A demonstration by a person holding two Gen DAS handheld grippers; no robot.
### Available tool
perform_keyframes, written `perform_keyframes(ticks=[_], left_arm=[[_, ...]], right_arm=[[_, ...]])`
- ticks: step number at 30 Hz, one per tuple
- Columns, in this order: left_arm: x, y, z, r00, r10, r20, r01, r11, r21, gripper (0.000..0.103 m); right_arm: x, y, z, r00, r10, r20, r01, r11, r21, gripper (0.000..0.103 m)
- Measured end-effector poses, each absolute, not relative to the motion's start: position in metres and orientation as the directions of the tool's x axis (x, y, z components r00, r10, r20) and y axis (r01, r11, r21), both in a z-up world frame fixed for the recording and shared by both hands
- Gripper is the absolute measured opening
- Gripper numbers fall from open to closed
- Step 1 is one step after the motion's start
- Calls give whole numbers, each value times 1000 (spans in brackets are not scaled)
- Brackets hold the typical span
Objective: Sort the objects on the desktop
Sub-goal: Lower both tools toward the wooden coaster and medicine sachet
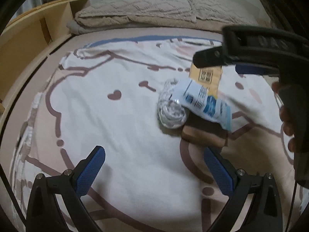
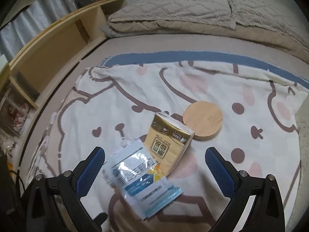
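Both grippers spread, holding nothing — left gripper (image 1: 154,174) low over blanket (image 1: 115,116), right gripper (image 2: 154,174) just above blue-white pouch (image 2: 143,181). Pouch overlaps yellow tissue pack (image 2: 168,141), prob. touching; wooden disc (image 2: 202,119) beside pack.

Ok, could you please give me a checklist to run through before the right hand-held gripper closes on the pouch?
1. Right hand-held gripper open: ok.
2. Blue-white pouch between its jaws: ok.
3. Pouch at rest: cannot tell, it is blurred.
4. Pouch free of the yellow tissue pack: not ok, it overlaps it.
5. Wooden disc apart from the pouch: ok.
6. Left hand-held gripper open, nothing between its jaws: ok.
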State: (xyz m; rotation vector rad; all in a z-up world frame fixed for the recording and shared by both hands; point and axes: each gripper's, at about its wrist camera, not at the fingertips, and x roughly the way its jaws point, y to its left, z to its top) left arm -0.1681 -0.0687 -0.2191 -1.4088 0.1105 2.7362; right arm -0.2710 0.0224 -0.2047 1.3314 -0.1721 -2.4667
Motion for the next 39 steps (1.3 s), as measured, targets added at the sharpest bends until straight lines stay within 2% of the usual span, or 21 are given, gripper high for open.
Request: perform_keyframes(ticks=[9,21,27,34,39], left_arm=[[-171,-79,-250,-509,58,-859,-66,-997,-28,103],[-184,-76,-253,-473,44,-880,-75,-997,-9,103],[-207,-80,-251,-473,5,-881,-29,-1000,10,103],[-212,-86,-251,-492,5,-871,-75,-996,37,103],[-221,-103,-249,-503,-10,-864,-18,-1000,22,103]], right_arm=[[-297,28,-231,-509,-314,-801,186,-949,253,103],[-280,42,-261,-449,-255,-856,235,-958,162,103],[-273,47,-262,-459,-265,-848,241,-956,168,103],[-273,50,-265,-460,-290,-839,259,-948,186,103],[-271,48,-267,-469,-287,-835,267,-948,176,103]])
